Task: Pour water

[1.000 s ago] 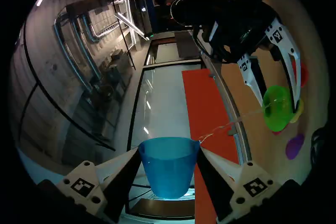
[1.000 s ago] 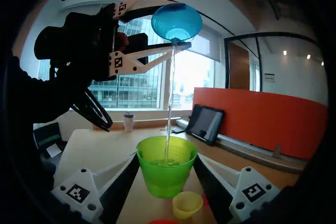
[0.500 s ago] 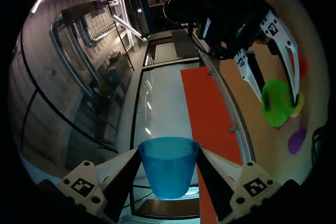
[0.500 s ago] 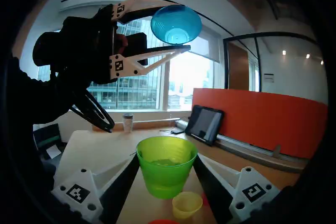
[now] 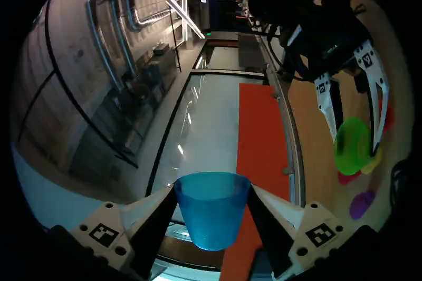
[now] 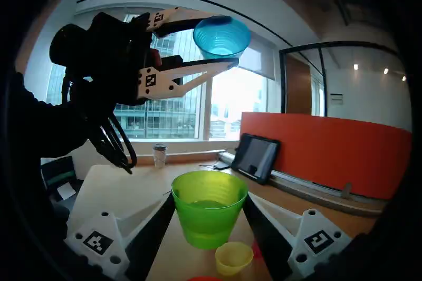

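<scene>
**Right gripper view: blue cup tipped high, green cup held below**

My right claw (image 6: 209,202) is clamped on the green cup (image 6: 209,220), both fingers pressing its sides, with a little water showing low inside. High above it and farther off, my left claw (image 6: 224,36) grips the blue cup (image 6: 220,44), tipped with its mouth toward the near side. In the left gripper view both fingers squeeze its walls. No stream runs between the cups.

As I judge it, stray drops off the blue rim could miss the green mouth and wet the table (image 6: 121,186) or the tablet (image 6: 257,157) on the right. Both cups are thin, glossy, translucent plastic, round and tapering toward the base. Too hard a squeeze could buckle them. Too light a one could let the loaded green cup slide toward the small yellow cup (image 6: 234,257) just beneath.
</scene>
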